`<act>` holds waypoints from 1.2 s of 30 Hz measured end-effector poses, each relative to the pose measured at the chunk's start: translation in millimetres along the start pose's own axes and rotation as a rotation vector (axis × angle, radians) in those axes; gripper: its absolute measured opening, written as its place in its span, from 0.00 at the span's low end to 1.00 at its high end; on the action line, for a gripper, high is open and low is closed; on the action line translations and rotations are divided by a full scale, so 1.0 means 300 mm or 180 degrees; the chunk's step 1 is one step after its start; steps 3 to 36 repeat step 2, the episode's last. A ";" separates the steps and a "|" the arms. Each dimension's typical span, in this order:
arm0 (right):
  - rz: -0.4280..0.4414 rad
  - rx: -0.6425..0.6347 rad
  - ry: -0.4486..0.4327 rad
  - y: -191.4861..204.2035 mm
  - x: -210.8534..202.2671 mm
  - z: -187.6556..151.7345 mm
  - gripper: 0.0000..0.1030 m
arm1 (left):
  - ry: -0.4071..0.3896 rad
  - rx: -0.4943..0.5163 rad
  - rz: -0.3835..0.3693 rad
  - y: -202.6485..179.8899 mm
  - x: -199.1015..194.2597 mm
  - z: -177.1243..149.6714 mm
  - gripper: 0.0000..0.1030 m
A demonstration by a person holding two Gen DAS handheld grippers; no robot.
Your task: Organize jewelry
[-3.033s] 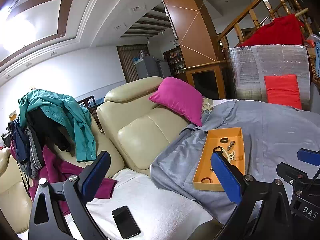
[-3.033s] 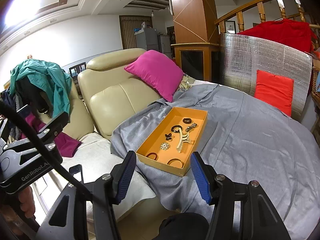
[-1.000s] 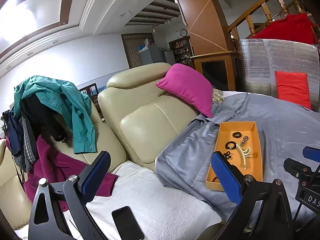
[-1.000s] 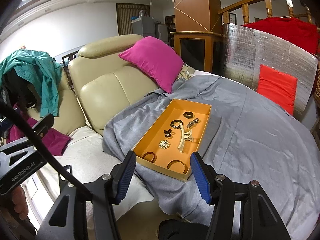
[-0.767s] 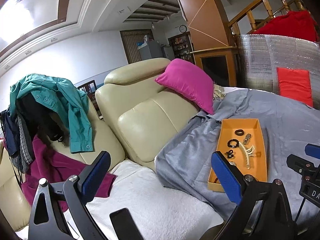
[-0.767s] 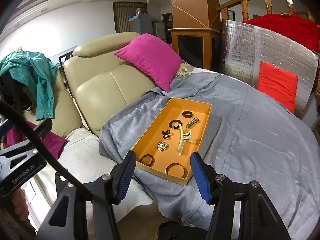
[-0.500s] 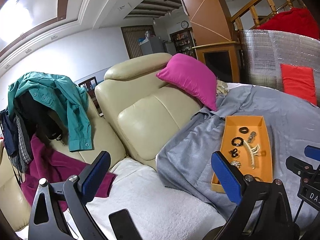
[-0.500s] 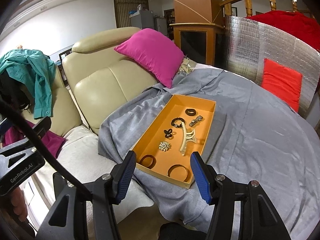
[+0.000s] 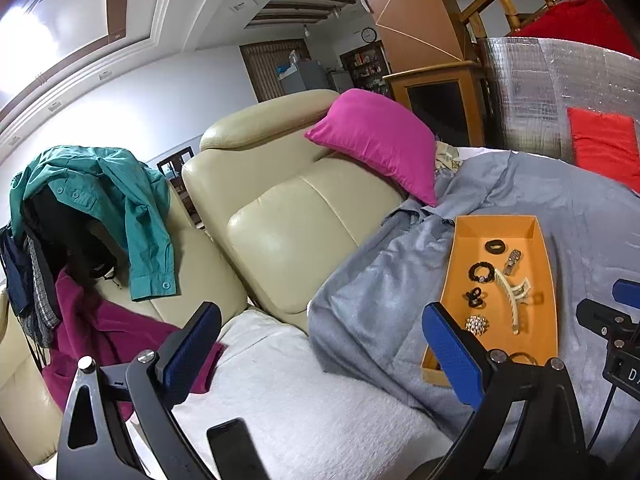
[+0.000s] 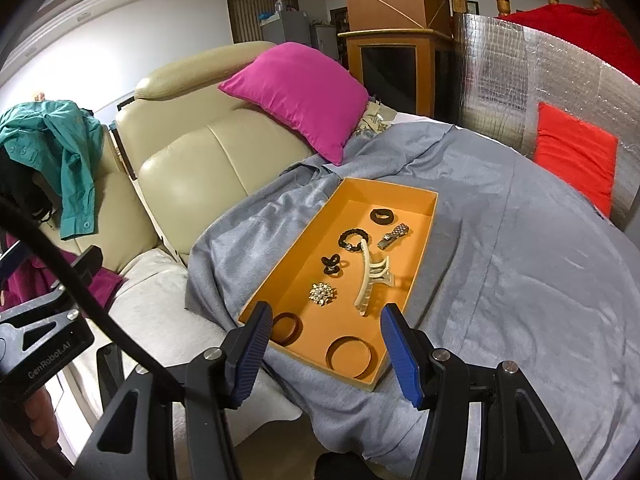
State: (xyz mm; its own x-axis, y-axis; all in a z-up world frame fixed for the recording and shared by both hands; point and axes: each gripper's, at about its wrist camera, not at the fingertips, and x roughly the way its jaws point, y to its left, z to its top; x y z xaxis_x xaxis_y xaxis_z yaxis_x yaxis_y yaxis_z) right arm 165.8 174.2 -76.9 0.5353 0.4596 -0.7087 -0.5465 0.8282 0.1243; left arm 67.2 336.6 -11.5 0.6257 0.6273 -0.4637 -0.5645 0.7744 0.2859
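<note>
An orange tray lies on a grey blanket; it also shows in the left wrist view. In it lie a cream hair claw, a sparkly brooch, black hair ties, a metal clip and two bangles. My right gripper is open and empty, just in front of the tray's near end. My left gripper is open and empty over the sofa seat, left of the tray.
A cream leather sofa holds a pink cushion, a teal shirt, a magenta cloth and a white towel. A black phone lies on the towel. A silver foil panel with a red cushion stands at the back right.
Both grippers have moved forward toward the tray, which now looks larger and nearer. Both stay open and empty.
</note>
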 end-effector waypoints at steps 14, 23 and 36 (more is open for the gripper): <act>0.0011 0.0023 0.0008 -0.029 0.014 0.002 0.59 | 0.0039 0.0028 -0.0006 -0.032 0.023 0.008 0.97; 0.0011 0.0023 0.0008 -0.029 0.014 0.002 0.59 | 0.0039 0.0028 -0.0006 -0.032 0.023 0.008 0.97; 0.0011 0.0023 0.0008 -0.029 0.014 0.002 0.59 | 0.0039 0.0028 -0.0006 -0.032 0.023 0.008 0.97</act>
